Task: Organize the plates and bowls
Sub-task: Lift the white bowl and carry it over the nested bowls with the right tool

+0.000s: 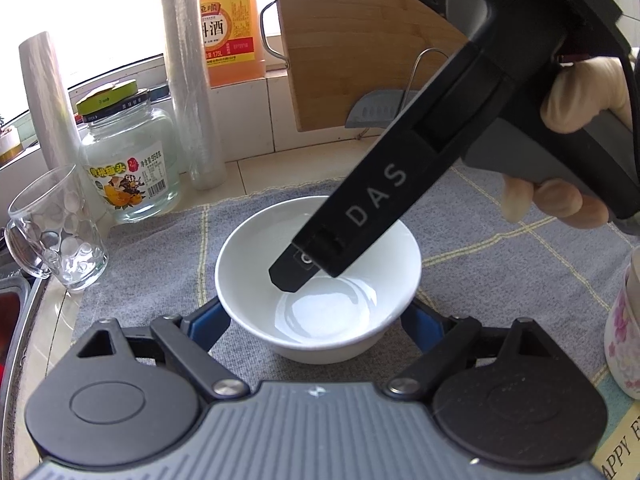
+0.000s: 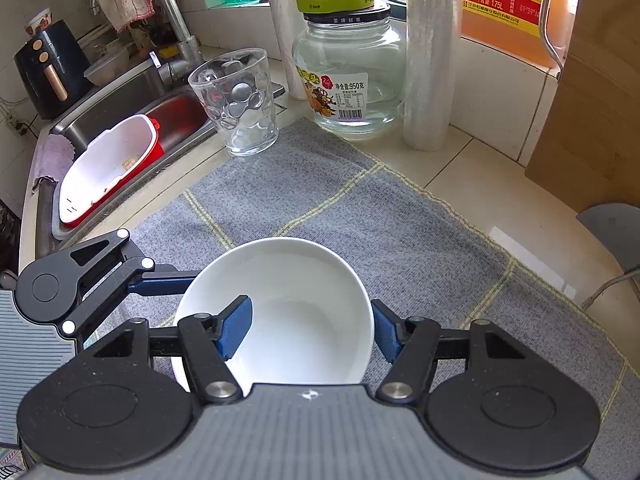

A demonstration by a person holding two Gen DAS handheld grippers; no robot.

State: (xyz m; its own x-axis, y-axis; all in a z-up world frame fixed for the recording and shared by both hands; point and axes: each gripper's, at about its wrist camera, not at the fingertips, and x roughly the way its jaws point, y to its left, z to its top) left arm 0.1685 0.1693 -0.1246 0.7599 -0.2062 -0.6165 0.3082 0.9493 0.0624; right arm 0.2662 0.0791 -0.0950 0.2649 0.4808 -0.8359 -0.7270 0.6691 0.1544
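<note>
Bowl (image 2: 276, 312) centre of mat (image 2: 360, 208), glass (image 2: 236, 100) at 11 o'clock. Right gripper (image 2: 312, 328) pinches bowl's wall, one finger inside. Left gripper (image 1: 316, 322) wide, straddling bowl, pads apparently not pressing. Lift straight up, keep level.

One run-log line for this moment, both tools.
left tool: open, straddling white bowl | right tool: shut on bowl wall, one finger inside, one outside | bowl: on grey mat
</note>
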